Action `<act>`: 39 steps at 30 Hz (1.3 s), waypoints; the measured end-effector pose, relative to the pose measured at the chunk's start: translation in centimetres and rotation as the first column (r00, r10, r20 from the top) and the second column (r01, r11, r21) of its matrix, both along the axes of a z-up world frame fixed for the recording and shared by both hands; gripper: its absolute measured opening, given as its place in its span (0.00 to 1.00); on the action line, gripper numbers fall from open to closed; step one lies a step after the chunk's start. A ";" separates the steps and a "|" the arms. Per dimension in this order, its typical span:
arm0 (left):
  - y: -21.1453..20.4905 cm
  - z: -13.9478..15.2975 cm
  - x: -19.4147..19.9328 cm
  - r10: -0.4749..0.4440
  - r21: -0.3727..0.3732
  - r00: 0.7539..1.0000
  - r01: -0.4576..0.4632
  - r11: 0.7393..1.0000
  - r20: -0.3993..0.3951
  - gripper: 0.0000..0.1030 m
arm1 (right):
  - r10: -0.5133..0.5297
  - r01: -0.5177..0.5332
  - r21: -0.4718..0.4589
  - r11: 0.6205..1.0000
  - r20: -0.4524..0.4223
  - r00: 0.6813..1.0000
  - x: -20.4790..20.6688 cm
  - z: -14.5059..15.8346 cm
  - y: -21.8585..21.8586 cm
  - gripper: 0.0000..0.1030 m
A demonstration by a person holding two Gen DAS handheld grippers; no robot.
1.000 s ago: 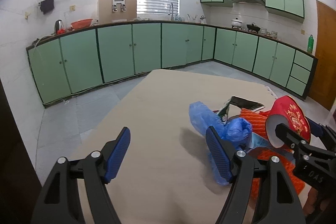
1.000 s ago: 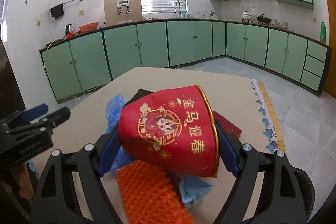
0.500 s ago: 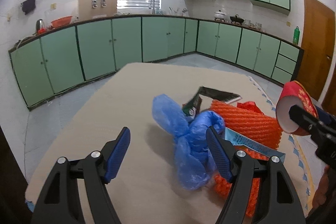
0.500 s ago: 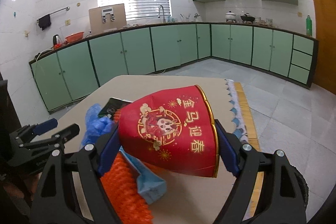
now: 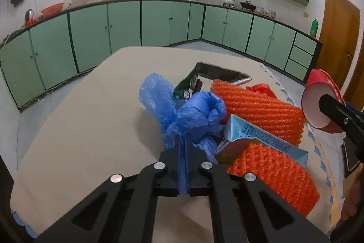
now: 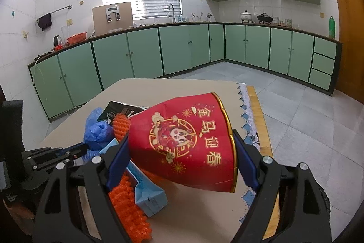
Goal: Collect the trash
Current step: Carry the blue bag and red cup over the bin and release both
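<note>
The left tool (image 5: 183, 153) is clenched on a twisted strip of the blue plastic bag (image 5: 191, 114), which bunches up just ahead of its closed jaws and rests on the beige bench (image 5: 91, 129). The right tool (image 6: 179, 152) is grasping a red paper cup (image 6: 184, 142) printed with gold characters and a cartoon emblem; the cup lies tilted on its side between the two blue pads (image 6: 117, 158), its gold-rimmed mouth turned to the right in the right wrist view. In the left wrist view the same cup (image 5: 318, 101) shows at the right edge, its white inside facing the camera, raised above the bench edge. The remaining trash sits in a heap near the middle of the bench: two pieces of orange foam netting (image 5: 257, 106), a flattened light blue carton (image 5: 257, 136) lying between them, a dark green wrapper (image 5: 186, 85) and a black packet (image 5: 218, 73) behind. The blue bag touches the carton and the nearer netting. Green cabinets (image 5: 127, 24) line the kitchen walls beyond the bench.
</note>
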State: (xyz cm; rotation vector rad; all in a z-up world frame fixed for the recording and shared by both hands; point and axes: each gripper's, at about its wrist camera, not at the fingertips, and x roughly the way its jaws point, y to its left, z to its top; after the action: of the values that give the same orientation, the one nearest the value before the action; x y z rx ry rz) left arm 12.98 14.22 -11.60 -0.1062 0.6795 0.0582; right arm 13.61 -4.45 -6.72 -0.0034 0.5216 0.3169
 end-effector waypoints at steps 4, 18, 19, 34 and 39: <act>0.0 1.7 -1.0 0.005 0.007 0.999 -0.006 1.000 0.043 0.01 | 0.000 0.000 0.005 1.000 0.011 1.000 -0.2 0.6 0.1 0.77; 0.3 7.1 -3.4 0.027 0.015 0.985 -0.030 0.999 0.168 0.01 | -0.013 0.011 0.031 0.999 0.039 0.999 -1.4 2.2 -1.7 0.77; 0.2 7.5 -3.5 0.023 0.016 0.984 -0.026 1.000 0.178 0.01 | -0.016 0.015 0.034 0.999 0.042 0.999 -1.5 2.3 -2.0 0.77; -4.6 10.2 -3.4 -0.101 0.015 0.963 0.100 0.995 0.251 0.01 | -0.098 0.096 0.030 0.995 0.065 0.993 -3.2 4.0 -6.9 0.77; -7.0 10.6 -3.1 -0.161 0.007 0.950 0.166 0.986 0.266 0.01 | -0.148 0.146 0.036 0.989 0.069 0.986 -3.6 4.6 -9.5 0.77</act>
State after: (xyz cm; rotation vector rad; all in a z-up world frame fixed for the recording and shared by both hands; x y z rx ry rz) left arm 9.91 7.20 -1.03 -0.0706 0.4181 -0.1197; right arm 10.02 -13.94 -2.16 0.0536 0.4430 0.1794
